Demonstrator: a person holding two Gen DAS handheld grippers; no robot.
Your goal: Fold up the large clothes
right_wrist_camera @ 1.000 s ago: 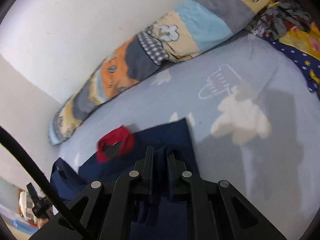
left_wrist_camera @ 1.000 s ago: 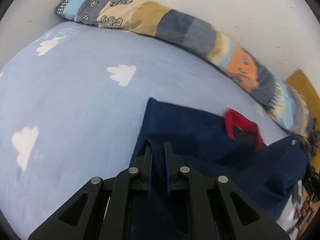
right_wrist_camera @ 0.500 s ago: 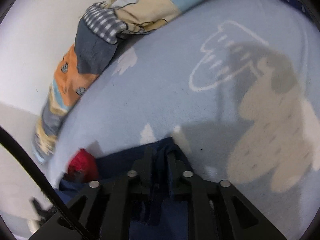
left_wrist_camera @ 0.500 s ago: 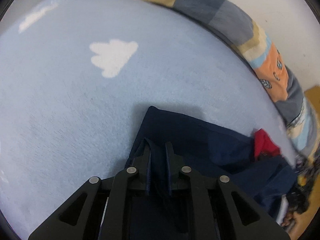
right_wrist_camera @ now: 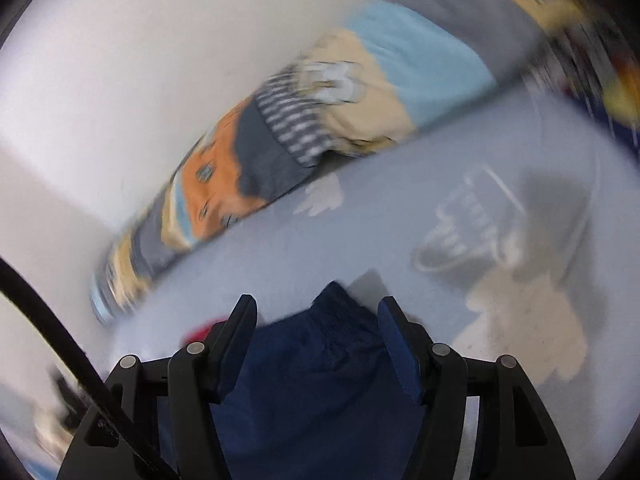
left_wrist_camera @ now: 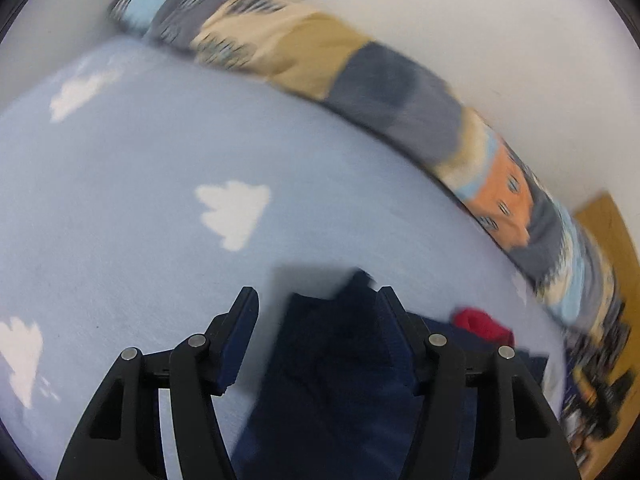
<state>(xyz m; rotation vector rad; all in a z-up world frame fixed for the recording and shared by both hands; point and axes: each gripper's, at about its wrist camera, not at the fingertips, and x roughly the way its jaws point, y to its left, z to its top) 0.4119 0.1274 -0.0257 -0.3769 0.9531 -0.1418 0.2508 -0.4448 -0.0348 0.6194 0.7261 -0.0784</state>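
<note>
Left hand-held gripper (left_wrist_camera: 318, 300): jaws spread wide, holding nothing. The navy garment (left_wrist_camera: 340, 364) lies on the bed sheet (left_wrist_camera: 120, 240) between and below its fingers; a garment corner reaches just past the fingertips. A red collar (left_wrist_camera: 482, 324) shows right of the right finger.

Right hand-held gripper (right_wrist_camera: 318, 308): jaws spread wide, holding nothing; the navy garment's edge (right_wrist_camera: 320, 360) lies between the fingers.

No legible writing or labels. Ahead of both grippers the sheet lies bare up to the patchwork bolster (left_wrist_camera: 380, 84) against the wall (left_wrist_camera: 480, 20).

matt navy cloth garment (left_wrist_camera: 340, 360), fleecy bedsheet (left_wrist_camera: 120, 200)
</note>
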